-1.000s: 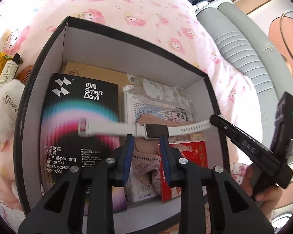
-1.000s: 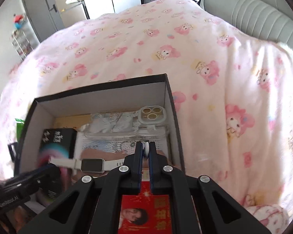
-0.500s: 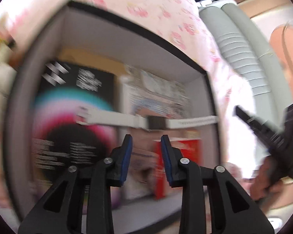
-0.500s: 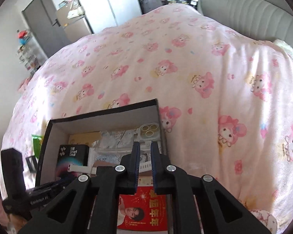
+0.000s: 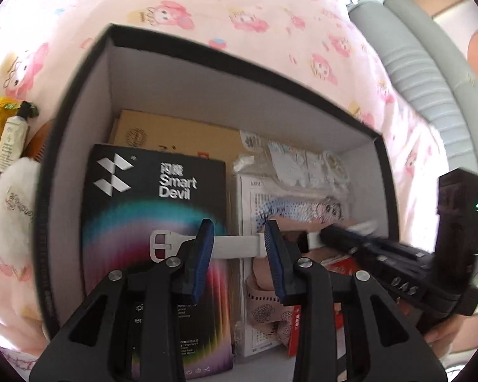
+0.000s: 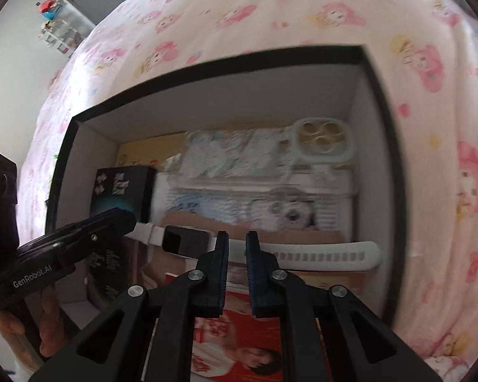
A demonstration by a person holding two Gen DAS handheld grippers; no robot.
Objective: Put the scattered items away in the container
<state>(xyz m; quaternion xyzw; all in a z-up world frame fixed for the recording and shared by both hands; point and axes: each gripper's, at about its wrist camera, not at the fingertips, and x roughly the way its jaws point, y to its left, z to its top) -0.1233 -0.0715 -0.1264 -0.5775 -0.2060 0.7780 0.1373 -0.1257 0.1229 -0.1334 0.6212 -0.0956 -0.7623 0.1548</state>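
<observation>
Box (image 5: pixel 79 102) set on the bedspread (image 5: pixel 239 9), headboard (image 5: pixel 408 73) to its right in the left wrist view; inside, at left, a screen-protector pack (image 5: pixel 156 191) lying on a flat carton (image 5: pixel 175 133); right of these a bagged packet (image 5: pixel 302 162) at the back, a printed card box (image 5: pixel 302 203) before it; phone case (image 6: pixel 323 141) in the far right corner; watch (image 5: pixel 235 245) stretched across the contents; booklet (image 6: pixel 239 343) nearest, under the strap; outside the left wall, a tube (image 5: pixel 11 133) behind a plush toy (image 5: pixel 11 210).
</observation>
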